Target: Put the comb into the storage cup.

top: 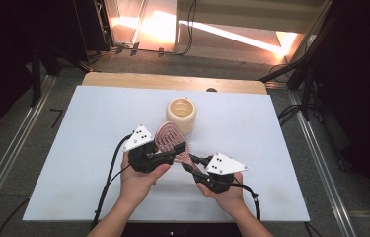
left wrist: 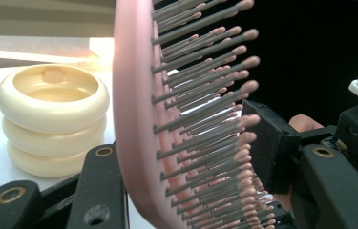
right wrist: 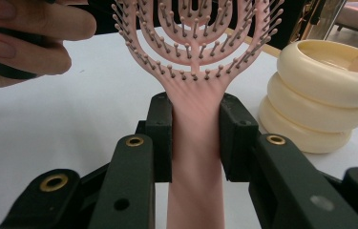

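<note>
My right tool (right wrist: 195, 143) clamps the pink hairbrush (right wrist: 195, 95) by its handle; my left tool (left wrist: 186, 157) straddles its head, grip unclear, mid-bench.

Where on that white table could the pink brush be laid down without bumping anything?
The white table is bare left of the left gripper and right of the cream holder. It is crowded mid-table, where both grippers hold the hairbrush by the holder; the right gripper clamps its handle.
</note>
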{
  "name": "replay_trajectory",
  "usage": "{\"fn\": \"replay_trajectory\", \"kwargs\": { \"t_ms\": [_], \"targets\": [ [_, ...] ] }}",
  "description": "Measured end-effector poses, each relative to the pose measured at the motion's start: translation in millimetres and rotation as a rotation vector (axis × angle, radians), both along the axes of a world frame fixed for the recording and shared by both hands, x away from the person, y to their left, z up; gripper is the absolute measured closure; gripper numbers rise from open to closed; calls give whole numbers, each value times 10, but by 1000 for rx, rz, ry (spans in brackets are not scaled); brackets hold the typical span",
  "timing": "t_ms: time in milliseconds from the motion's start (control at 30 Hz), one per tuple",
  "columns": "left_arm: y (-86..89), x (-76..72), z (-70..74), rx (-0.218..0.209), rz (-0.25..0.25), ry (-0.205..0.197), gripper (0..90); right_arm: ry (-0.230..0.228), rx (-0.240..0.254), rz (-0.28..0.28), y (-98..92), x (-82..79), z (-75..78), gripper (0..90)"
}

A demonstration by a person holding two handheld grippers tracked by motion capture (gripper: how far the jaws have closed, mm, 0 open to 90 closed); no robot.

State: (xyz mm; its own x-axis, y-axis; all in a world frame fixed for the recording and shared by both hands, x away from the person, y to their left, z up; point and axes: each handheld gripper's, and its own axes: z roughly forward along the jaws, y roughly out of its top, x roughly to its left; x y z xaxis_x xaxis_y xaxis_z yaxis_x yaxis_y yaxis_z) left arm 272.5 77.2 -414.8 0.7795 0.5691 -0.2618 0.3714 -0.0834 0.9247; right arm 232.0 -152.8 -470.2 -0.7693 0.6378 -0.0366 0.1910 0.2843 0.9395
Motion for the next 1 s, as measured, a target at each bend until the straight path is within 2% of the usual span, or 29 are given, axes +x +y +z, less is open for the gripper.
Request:
{"fn": "replay_trajectory", "kwargs": {
  "t_ms": [200, 300, 467, 500, 667, 767, 800, 867, 900, 967, 1000],
  "targets": [
    [-18, -3, 4, -13, -22, 21, 551, -9, 9, -4, 10, -12, -7, 680],
    [-23, -21, 19, -23, -34, 13, 571, -25, 8, 1, 21, -24, -7, 681],
    [-29, -37, 44, -39, -81, -4, 615, -33, 5, 4, 36, -38, -19, 683],
    [-36, -45, 55, -40, -91, -4, 626, -50, 0, -4, 47, -48, -25, 683],
    [-31, -79, 110, -40, -104, -36, 629, -60, 38, 24, 16, -31, -14, 668],
    [-18, -71, 126, -28, -84, -51, 632, -79, 78, 4, -10, -38, 12, 534],
    [-9, -61, 125, -33, -86, -48, 632, -94, 87, -15, -31, -47, 42, 432],
    [8, -50, 126, -35, -87, -52, 632, -97, 89, -40, -62, -45, 64, 359],
    [14, -51, 128, -35, -85, -54, 632, -97, 89, -40, -62, -45, 64, 359],
    [22, -53, 139, -26, -78, -56, 633, -45, 126, -36, -114, -23, 72, 253],
    [27, -52, 143, -21, -77, -58, 633, -45, 126, -36, -114, -23, 72, 253]
  ]
}}
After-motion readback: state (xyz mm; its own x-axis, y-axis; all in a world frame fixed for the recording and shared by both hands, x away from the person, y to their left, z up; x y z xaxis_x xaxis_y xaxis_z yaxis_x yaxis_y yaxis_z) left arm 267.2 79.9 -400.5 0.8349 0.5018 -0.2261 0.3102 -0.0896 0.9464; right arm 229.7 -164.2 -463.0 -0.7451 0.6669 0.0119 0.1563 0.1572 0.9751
